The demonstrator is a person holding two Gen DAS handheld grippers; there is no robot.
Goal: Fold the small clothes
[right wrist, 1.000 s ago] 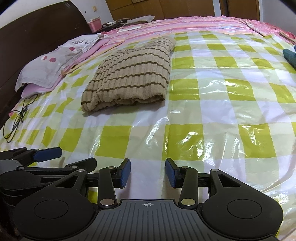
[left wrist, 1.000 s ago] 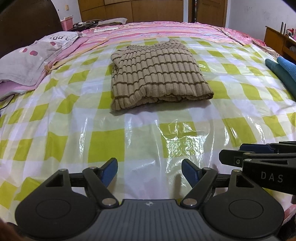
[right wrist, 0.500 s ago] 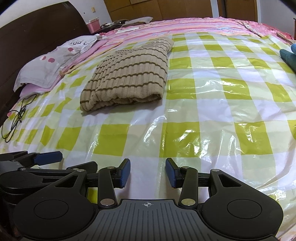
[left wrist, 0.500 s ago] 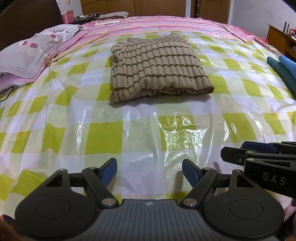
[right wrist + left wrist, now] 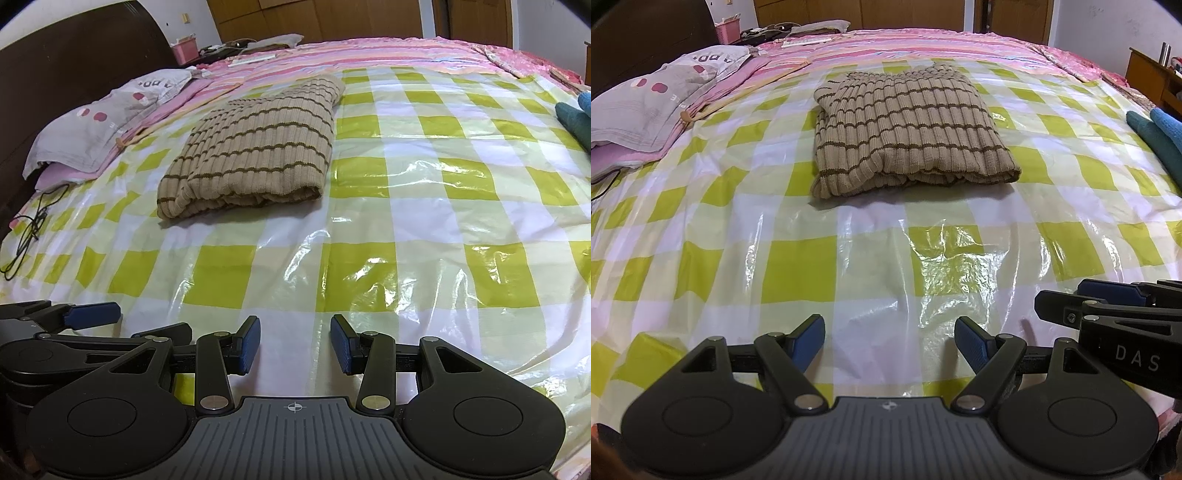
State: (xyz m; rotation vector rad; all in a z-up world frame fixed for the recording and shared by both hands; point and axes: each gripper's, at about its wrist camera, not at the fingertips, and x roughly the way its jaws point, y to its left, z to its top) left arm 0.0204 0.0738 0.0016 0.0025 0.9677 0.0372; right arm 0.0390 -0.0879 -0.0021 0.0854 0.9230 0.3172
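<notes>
Sweater point(image 5: 908, 129), striped knit, lies folded mid-bed on the checked plastic sheet point(image 5: 798, 266), toward the headboard side; looks done. Left tool point(image 5: 889, 341) and right tool point(image 5: 294, 349) both gape empty near the bed's front edge, well clear, likely parked. Right view alone shows a black cable point(image 5: 29, 232) at the left edge.

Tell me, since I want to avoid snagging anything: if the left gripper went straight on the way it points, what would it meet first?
Probably the bare checked plastic sheet just ahead of the open left gripper. The folded striped sweater lies farther up the bed, apparently beyond that line.
</notes>
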